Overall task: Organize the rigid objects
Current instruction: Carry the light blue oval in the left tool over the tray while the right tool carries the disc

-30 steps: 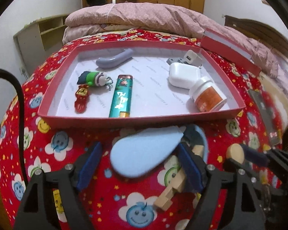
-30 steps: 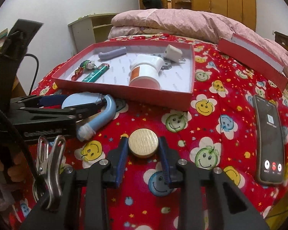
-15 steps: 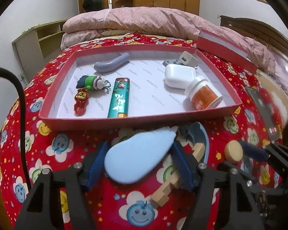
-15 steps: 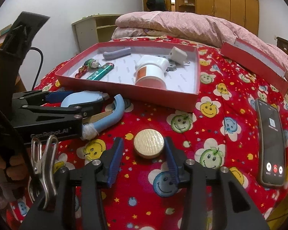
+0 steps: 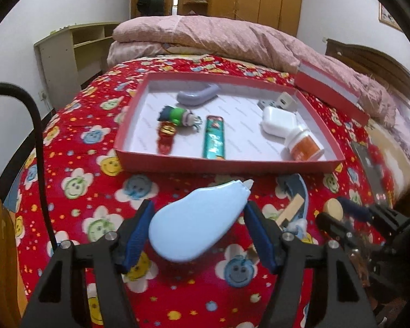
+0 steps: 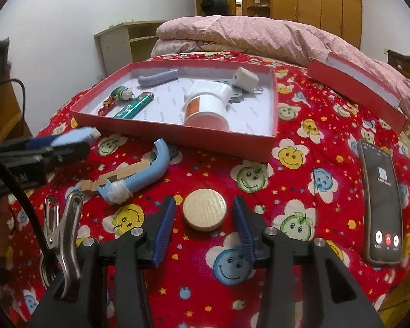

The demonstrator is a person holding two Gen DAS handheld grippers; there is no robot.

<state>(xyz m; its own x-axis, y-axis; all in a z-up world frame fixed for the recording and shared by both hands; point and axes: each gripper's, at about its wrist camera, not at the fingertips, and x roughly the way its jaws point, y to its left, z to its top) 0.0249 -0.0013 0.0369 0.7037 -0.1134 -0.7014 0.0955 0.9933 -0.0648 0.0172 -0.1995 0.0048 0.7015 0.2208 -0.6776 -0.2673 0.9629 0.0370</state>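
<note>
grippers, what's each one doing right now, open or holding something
Left gripper: shut on the pale blue teardrop-shaped plastic case, lifted off the bedspread.
Right gripper: open, jaws either side of the round wooden disc, not touching it.

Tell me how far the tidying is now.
Done: several items, like the white-and-orange jar, lie in the red tray. In hand: the left tongs grip the light-blue teardrop case. Left: wooden disc between open right tongs, blue curved handle.

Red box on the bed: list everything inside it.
The red box holds a lavender curved handle, a green figurine, a red keychain, a teal tin, a white case, an orange-labelled bottle and a white plug. The case partly covers the plug.
</note>
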